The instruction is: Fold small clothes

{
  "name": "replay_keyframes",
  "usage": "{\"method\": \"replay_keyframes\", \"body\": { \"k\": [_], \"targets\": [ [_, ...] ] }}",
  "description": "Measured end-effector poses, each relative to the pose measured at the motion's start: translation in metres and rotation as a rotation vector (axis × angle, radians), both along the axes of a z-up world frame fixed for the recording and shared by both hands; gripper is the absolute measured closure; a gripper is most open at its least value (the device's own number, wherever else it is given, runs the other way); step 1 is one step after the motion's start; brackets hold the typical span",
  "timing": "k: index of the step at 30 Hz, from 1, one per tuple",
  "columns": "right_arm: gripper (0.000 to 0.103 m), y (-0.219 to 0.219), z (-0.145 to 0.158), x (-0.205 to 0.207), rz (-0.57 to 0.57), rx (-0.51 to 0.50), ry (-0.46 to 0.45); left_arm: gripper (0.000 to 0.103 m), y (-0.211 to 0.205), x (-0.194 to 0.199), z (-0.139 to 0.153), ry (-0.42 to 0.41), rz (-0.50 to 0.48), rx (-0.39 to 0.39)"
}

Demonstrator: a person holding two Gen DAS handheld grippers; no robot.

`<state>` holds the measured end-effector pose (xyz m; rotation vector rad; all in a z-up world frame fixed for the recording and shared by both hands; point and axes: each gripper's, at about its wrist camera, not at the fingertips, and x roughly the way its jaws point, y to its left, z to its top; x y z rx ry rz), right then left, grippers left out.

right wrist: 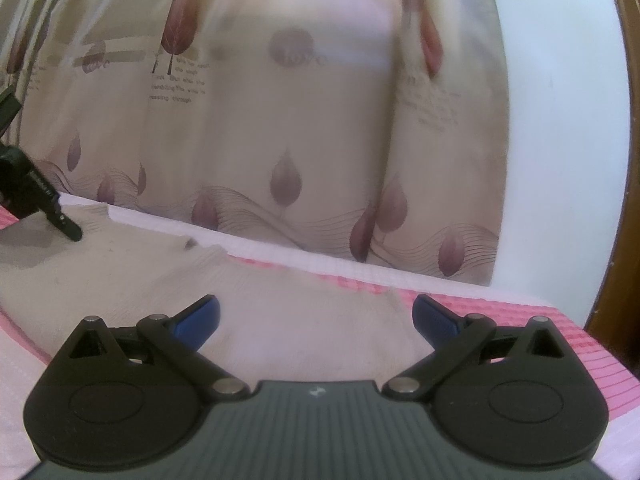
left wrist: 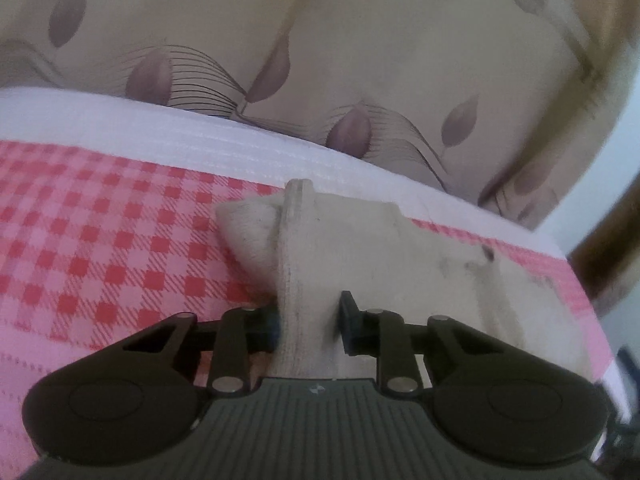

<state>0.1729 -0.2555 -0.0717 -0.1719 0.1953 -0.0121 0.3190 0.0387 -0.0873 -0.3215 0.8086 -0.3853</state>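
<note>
Nearest us, our left tool point(left wrist: 308, 322) pinched a bunched edge of the beige garment point(left wrist: 400, 248) to fold it, while our right tool point(right wrist: 316, 316) gaped wide, empty.

The red-checked bed cover point(left wrist: 100, 248) lies bare to the left of the beige garment point(left wrist: 400, 248), so a gripper has open passage there. Along the bed's far edge, past the white border point(left wrist: 200, 140), the leaf-patterned curtain point(left wrist: 360, 60) hangs close and closes off that side. In the right wrist view the garment spreads flat under the wide-open right gripper point(right wrist: 316, 320), with nothing standing on it. Pink cover point(right wrist: 560, 340) toward the far right corner is free; a dark wooden frame point(right wrist: 630, 160) bounds it.
</note>
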Motion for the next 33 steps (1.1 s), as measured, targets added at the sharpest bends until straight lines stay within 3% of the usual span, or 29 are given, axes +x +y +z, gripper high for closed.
{"method": "replay_keyframes", "body": {
  "k": [7, 11, 13, 16, 23, 28, 29, 31, 33],
  "targets": [
    [0.0, -0.01, 0.002, -0.004, 0.055, 0.081, -0.002, 0.078, -0.023, -0.011, 0.033, 0.055, 0.096, -0.041],
    [0.0, -0.013, 0.004, -0.004, 0.068, 0.098, 0.0, 0.078, -0.043, -0.021, 0.047, 0.084, 0.12, -0.105],
    [0.0, -0.012, 0.004, -0.004, 0.073, 0.093, -0.001, 0.086, -0.058, -0.026, 0.053, 0.092, 0.119, -0.121],
    [0.0, -0.012, 0.005, -0.006, 0.086, 0.097, -0.007, 0.087, -0.079, -0.034, 0.056, 0.12, 0.121, -0.163],
    [0.0, -0.019, 0.007, -0.01, 0.109, 0.141, -0.01, 0.089, -0.124, -0.041, 0.051, 0.147, 0.058, -0.182],
    [0.0, -0.022, 0.008, -0.012, 0.138, 0.162, -0.005, 0.09, -0.125, -0.041, 0.056, 0.149, -0.031, -0.254],
    [0.0, -0.023, 0.008, -0.012, 0.153, 0.171, -0.003, 0.084, -0.12, -0.044, 0.061, 0.127, -0.037, -0.268],
    [0.0, -0.029, 0.01, -0.012, 0.21, 0.21, 0.01, 0.057, -0.104, -0.053, 0.075, 0.045, -0.041, -0.288],
    [0.0, -0.036, 0.014, -0.005, 0.269, 0.282, 0.075, 0.037, -0.086, -0.067, 0.087, -0.056, -0.035, -0.266]
  ]
}}
